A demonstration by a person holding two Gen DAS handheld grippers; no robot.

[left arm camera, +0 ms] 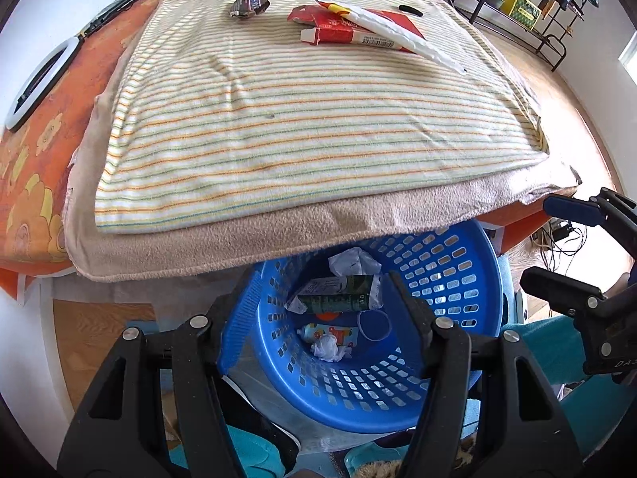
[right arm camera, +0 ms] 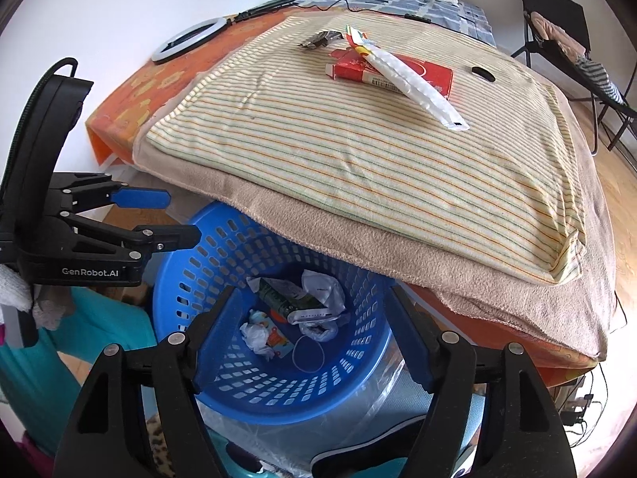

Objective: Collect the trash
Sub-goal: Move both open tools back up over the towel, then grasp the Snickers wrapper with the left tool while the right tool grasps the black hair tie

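A blue perforated basket (left arm camera: 458,279) (right arm camera: 191,279) stands on the floor, partly under the bed's edge. It holds a green carton (left arm camera: 338,298) (right arm camera: 286,302), crumpled tissue (left arm camera: 328,348) (right arm camera: 256,334) and other scraps. My left gripper (left arm camera: 320,283) (right arm camera: 181,217) hangs open above the basket, nothing between its fingers. My right gripper (right arm camera: 310,292) (left arm camera: 553,243) is open beside it, also holding nothing. On the striped towel (left arm camera: 298,119) (right arm camera: 378,159) lie a red box (left arm camera: 350,28) (right arm camera: 398,73), a long white wrapper (left arm camera: 398,36) (right arm camera: 414,87) and a dark crumpled wrapper (left arm camera: 249,6) (right arm camera: 320,40).
A ring light (left arm camera: 40,83) (right arm camera: 191,40) and cable lie on the orange sheet at the bed's far left. A small black object (left arm camera: 410,10) (right arm camera: 483,73) lies beyond the red box. A black rack (left arm camera: 517,8) and chair (right arm camera: 557,32) stand on the wooden floor to the right.
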